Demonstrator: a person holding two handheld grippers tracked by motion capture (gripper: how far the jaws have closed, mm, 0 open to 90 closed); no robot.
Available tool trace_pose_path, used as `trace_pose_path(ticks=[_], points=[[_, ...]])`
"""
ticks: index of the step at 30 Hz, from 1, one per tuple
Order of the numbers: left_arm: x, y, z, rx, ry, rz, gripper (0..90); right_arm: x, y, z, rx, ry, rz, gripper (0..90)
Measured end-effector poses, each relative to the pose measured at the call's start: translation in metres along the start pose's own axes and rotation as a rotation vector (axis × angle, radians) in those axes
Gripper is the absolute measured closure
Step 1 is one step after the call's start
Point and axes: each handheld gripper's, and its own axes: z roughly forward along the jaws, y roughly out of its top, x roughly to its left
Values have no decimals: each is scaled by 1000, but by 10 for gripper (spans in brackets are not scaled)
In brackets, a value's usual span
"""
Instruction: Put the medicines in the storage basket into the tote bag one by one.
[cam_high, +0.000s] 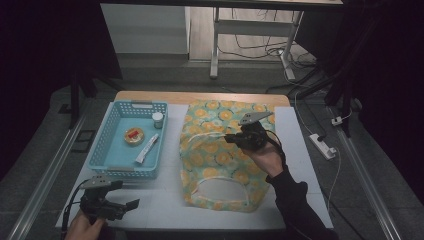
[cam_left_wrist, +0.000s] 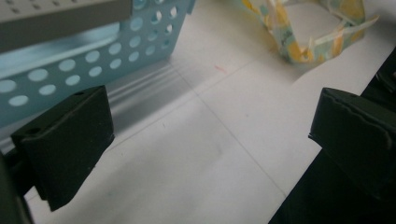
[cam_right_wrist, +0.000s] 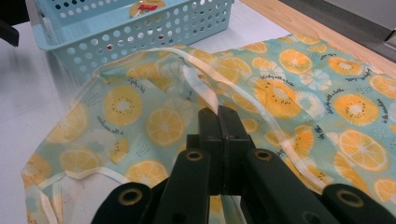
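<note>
Right hand-held gripper (cam_right_wrist: 219, 122) is clenched on the citrus-print bag (cam_high: 215, 150) (lifting a fold); left hand-held gripper (cam_high: 131, 204) hangs released over the counter (cam_high: 165, 210).

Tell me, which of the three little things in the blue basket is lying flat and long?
The white tube, lying along the basket's right side; the jar stands upright and the tin is round.

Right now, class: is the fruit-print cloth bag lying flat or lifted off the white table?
Partly lifted. The right gripper, jaws shut, pinches the fruit-print cloth bag so one edge arches up; the rest lies flat.
</note>
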Motion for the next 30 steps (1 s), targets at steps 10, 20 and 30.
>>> trace_pose_path(ticks=[10, 20, 30], points=[[-1, 8, -6, -8, 28, -26, 0, 2, 0, 1, 2, -1, 0, 900], [2, 22, -12, -41, 67, -17, 0, 1, 1, -1, -6, 1, 3, 899], [8, 41, -9, -34, 117, 2, 0, 2, 0, 1, -5, 3, 3, 899]])
